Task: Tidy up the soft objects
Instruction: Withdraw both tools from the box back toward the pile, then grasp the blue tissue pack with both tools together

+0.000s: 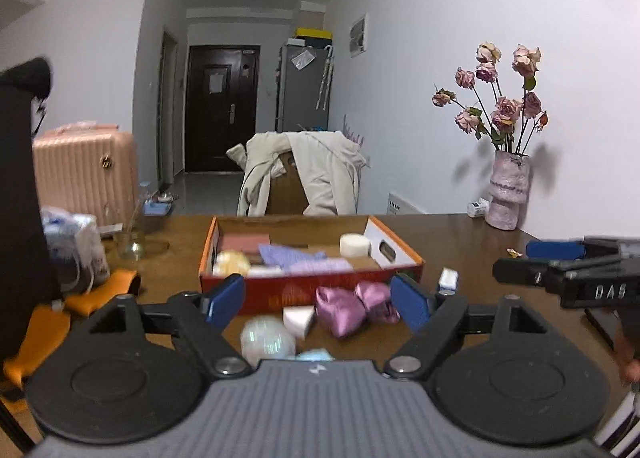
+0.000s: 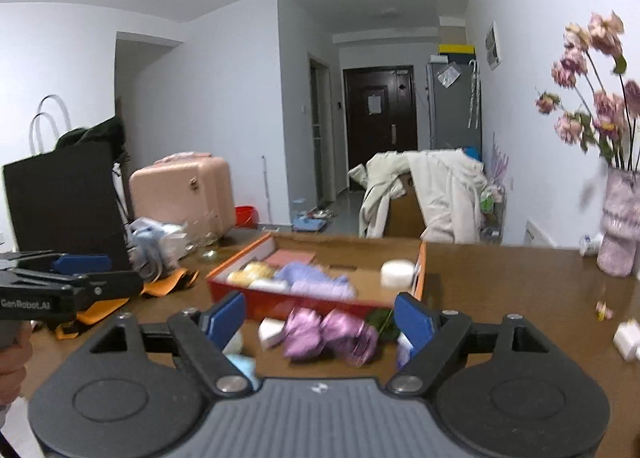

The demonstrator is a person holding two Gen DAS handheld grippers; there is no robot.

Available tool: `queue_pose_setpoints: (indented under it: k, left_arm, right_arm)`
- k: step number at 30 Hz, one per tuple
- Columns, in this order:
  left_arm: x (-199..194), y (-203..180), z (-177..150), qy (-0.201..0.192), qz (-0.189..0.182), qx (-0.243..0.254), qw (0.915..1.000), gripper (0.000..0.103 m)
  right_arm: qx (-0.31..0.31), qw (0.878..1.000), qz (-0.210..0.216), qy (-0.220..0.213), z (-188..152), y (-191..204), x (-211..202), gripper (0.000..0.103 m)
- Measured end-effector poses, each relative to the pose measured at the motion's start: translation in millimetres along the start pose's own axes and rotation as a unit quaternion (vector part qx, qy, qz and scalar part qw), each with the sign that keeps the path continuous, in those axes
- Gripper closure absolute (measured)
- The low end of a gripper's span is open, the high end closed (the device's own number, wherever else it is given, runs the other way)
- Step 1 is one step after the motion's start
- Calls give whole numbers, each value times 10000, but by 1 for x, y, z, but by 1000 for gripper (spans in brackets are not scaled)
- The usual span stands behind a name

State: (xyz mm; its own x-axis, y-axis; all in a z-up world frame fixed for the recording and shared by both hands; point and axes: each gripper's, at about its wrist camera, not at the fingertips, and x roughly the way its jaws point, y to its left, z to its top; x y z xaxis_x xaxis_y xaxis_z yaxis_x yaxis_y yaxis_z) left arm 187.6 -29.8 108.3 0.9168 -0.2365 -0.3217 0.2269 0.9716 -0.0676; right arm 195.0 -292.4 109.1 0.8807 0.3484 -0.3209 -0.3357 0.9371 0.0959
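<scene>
An orange cardboard box (image 1: 308,288) (image 2: 280,304) lies on the brown table, holding a lavender cloth (image 1: 296,256), a yellow sponge (image 1: 230,262) and a white round sponge (image 1: 355,244). In front of it lie a shiny purple pouch (image 1: 348,308) (image 2: 328,332), a white wedge sponge (image 1: 298,320) (image 2: 270,332) and a pearly ball (image 1: 267,340). My left gripper (image 1: 318,302) (image 2: 112,274) is open just short of these loose pieces, its blue pads touching nothing. My right gripper (image 2: 320,318) (image 1: 520,260) is open too, beside the left one, with the pouch ahead of its pads.
A pink vase of dried roses (image 1: 506,193) (image 2: 618,234) stands at the table's right by the wall. Small white boxes (image 2: 628,338) lie right of the grippers. A plastic bag (image 1: 76,242), a glass and an orange cloth (image 2: 168,284) sit left. A jacket-draped chair (image 1: 304,173) stands beyond.
</scene>
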Motion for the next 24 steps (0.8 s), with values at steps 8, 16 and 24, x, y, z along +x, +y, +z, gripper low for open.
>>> queue_pose_setpoints:
  k: [8, 16, 24]
  left_arm:
    - [-42, -2, -57, 82, 173, -356, 9992, 14]
    - [-26, 2, -59, 246, 213, -435, 9985, 14]
    - [10, 6, -57, 472, 270, -420, 9976, 13]
  right_arm:
    - [234, 9993, -221, 195, -72, 23, -40, 17]
    - [407, 9971, -500, 396, -82, 10, -27, 17]
    - [394, 9950, -790, 472, -70, -15, 17, 18]
